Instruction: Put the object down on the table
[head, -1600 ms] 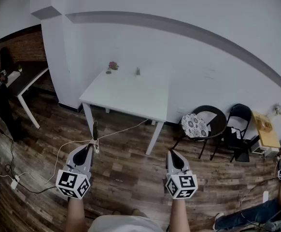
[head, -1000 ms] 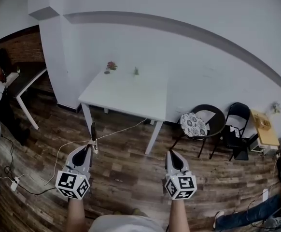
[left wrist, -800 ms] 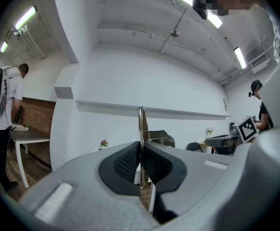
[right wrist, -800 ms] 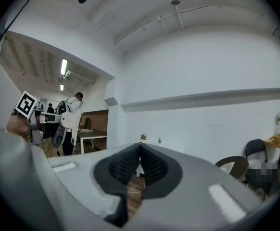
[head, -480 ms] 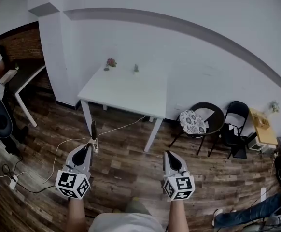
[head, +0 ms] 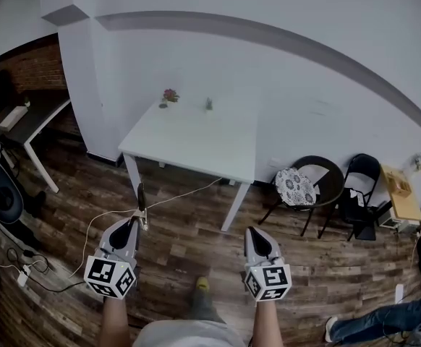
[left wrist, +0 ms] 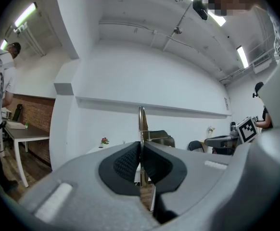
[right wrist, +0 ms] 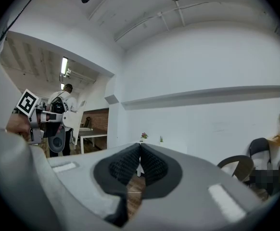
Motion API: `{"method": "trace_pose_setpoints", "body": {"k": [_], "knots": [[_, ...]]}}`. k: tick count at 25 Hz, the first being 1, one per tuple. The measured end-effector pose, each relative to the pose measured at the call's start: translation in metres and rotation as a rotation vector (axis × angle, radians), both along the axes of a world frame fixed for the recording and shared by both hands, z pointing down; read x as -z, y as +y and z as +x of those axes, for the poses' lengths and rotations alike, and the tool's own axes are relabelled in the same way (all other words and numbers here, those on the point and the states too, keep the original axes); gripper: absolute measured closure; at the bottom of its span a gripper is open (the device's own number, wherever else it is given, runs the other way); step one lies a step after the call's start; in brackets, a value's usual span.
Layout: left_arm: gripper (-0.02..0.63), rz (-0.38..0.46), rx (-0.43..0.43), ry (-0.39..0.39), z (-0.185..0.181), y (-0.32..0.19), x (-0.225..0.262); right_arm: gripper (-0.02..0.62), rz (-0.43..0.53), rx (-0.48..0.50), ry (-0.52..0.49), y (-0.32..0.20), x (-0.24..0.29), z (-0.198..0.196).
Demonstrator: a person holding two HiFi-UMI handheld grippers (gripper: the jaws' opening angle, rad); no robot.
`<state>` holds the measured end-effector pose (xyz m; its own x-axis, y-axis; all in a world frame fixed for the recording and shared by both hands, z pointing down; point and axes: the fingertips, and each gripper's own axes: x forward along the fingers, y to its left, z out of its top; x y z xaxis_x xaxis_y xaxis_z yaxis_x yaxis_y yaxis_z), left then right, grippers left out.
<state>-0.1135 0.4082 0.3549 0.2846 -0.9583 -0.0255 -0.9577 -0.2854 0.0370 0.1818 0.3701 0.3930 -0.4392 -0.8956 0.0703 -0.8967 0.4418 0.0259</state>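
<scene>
The left tool is clamped on the lower end of a slim, flat, silvery metal piece, perhaps the handle of some cutlery. In the left gripper view the dark ribbed pads of the left tool meet on the metal piece, and most of its length stands upright above them. The right tool is closed with nothing in it; in its own view the pads of the right tool touch each other.

The metal piece is over the brown wooden floor, well short of the near edge of the white rectangular surface, so the task is not yet done.

The likeliest trouble is the grip. A thin, smooth strip pinched only at its foot can pivot or slide between the pads if the hand jolts, and here it would fall to the floor, not the surface.

A thin white cable lies across the floor between the person and the surface's near edge, so a foot could catch it on the way in.

At the surface, the tall free end could strike the near edge if the hand comes in low. If released upright or from height, the piece would topple, bounce and could skid off an edge. Laid too deep, it could knock the small pink-flowered pot or the tiny green sprig at the far edge.
</scene>
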Motion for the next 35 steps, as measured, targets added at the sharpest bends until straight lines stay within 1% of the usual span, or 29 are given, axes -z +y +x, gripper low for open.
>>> {"method": "trace_pose_setpoints", "body": {"k": [4, 8, 17, 23, 28, 35], "knots": [[0.597, -0.011, 0.004, -0.001, -0.001, -0.03, -0.003, 0.592, -0.009, 0.005, -0.006, -0.03, -0.004, -0.001], [0.596, -0.034, 0.009, 0.0, 0.004, -0.067, -0.011, 0.592, -0.029, 0.005, -0.007, -0.067, -0.012, 0.006], [0.597, -0.065, 0.036, -0.022, 0.013, -0.167, -0.01, 0.592, -0.065, 0.021, -0.023, -0.176, -0.019, 0.022], [0.595, -0.073, 0.052, -0.053, 0.031, -0.229, -0.004, 0.592, -0.07, 0.051, -0.052, -0.245, -0.018, 0.034], [0.595, -0.069, 0.062, -0.077, 0.042, -0.265, 0.001, 0.592, -0.07, 0.063, -0.074, -0.289, -0.017, 0.042], [0.595, -0.063, 0.086, -0.084, 0.042, -0.302, 0.006, 0.592, -0.073, 0.067, -0.088, -0.33, -0.017, 0.044]]}}
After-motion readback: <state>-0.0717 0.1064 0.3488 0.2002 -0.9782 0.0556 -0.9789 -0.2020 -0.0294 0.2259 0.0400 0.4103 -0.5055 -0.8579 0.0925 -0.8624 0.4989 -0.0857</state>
